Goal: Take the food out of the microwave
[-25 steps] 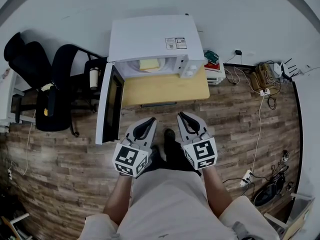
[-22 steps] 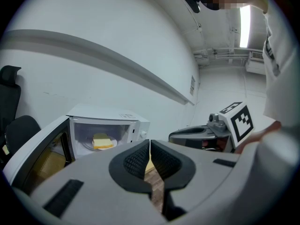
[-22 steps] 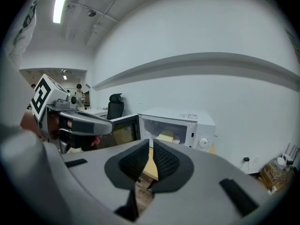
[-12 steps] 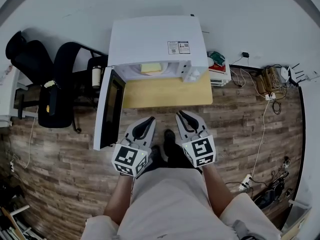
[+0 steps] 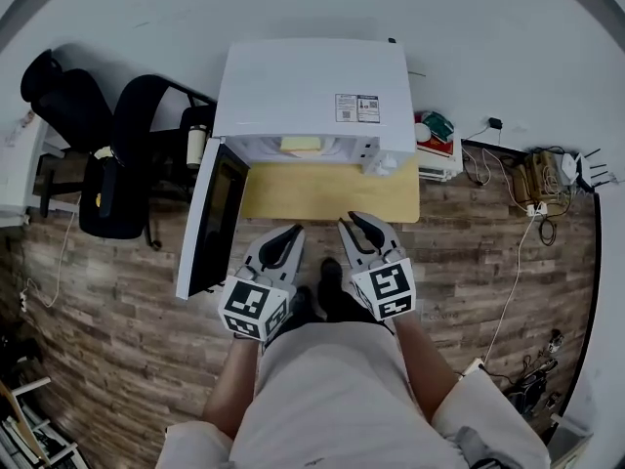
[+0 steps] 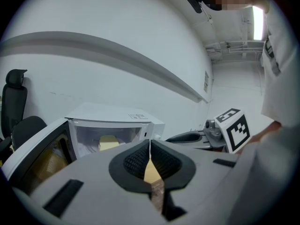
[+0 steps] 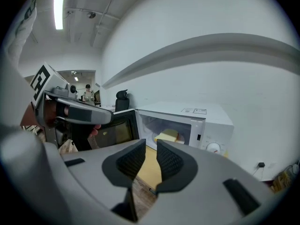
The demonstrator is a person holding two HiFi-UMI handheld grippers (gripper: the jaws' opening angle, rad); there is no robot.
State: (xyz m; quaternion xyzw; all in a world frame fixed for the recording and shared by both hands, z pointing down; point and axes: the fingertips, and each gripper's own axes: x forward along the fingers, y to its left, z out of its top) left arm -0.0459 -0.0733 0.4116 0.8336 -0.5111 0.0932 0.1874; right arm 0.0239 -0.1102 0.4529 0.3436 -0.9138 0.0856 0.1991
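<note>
we record the microwave (image 5: 311, 91) at upper centre of the head view, its door (image 5: 210, 218) swung open to the left and the yellow food (image 5: 302, 145) lying inside the cavity. at lower centre, well apart from the food, the left gripper (image 5: 291, 236) has its jaws pressed together on nothing. the right gripper (image 5: 355, 225) has its jaws slightly parted and empty.
</note>
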